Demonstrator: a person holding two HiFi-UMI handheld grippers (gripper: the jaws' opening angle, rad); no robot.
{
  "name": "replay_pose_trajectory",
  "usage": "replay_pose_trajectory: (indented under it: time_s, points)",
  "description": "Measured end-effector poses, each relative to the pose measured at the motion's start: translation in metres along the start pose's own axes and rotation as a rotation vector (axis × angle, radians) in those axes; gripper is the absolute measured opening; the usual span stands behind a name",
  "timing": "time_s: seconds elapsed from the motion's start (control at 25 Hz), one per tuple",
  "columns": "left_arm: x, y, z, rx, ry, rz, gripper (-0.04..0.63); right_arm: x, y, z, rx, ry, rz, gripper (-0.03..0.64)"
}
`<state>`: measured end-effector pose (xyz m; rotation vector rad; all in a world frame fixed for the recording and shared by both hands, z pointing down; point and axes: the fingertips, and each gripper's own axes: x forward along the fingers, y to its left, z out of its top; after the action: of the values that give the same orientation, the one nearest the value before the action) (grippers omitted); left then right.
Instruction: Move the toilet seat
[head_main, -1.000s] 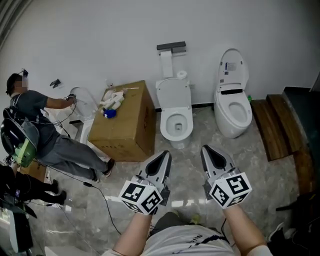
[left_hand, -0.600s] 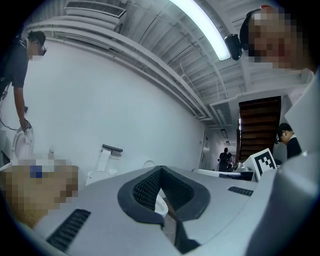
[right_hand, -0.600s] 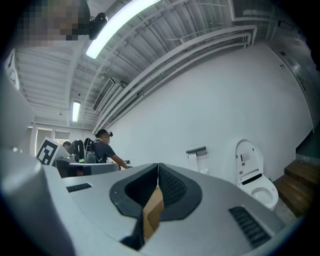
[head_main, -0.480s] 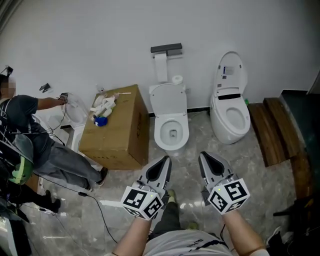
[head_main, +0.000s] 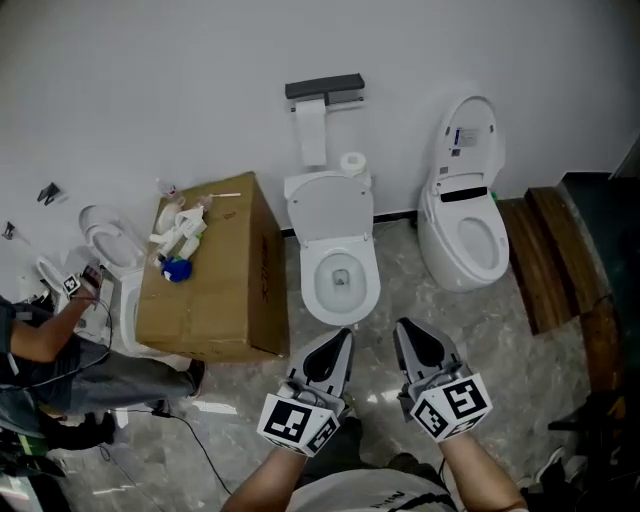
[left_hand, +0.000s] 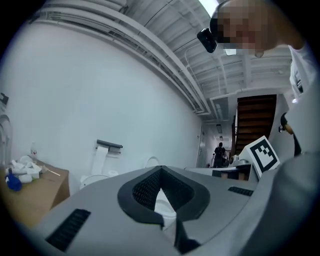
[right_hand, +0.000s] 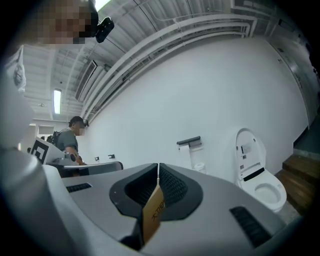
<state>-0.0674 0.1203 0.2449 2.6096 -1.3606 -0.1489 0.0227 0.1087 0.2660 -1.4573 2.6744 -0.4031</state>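
Observation:
A white toilet (head_main: 338, 262) stands against the back wall in the head view, with its seat (head_main: 341, 276) down round the bowl and its lid (head_main: 328, 208) raised behind. To its right a second white toilet (head_main: 466, 238) has its lid (head_main: 471, 132) upright. My left gripper (head_main: 338, 338) and right gripper (head_main: 404, 330) hover side by side just in front of the middle toilet, both shut with nothing held. The left gripper view shows the left gripper (left_hand: 160, 170) with jaws together; the right gripper view shows the same of the right gripper (right_hand: 158, 166), with the second toilet (right_hand: 261, 176) to its right.
A large cardboard box (head_main: 206, 272) with loose items on top stands left of the middle toilet. A third toilet (head_main: 106, 242) and a seated person (head_main: 40, 352) are at far left. Wooden planks (head_main: 556, 258) lie at the right. A paper holder (head_main: 323, 90) hangs on the wall.
Both grippers have come closer to the middle toilet, which now sits lower and nearer in the head view. The person at left has slid toward the lower left edge.

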Motion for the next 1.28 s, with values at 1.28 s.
replay_pose_trajectory:
  time_s: [1.28]
  points:
    - [0.230,0.210,-0.362,-0.104,0.231,0.067,0.008,0.221,-0.280,-0.435,0.415,0.363,-0.178,0.134]
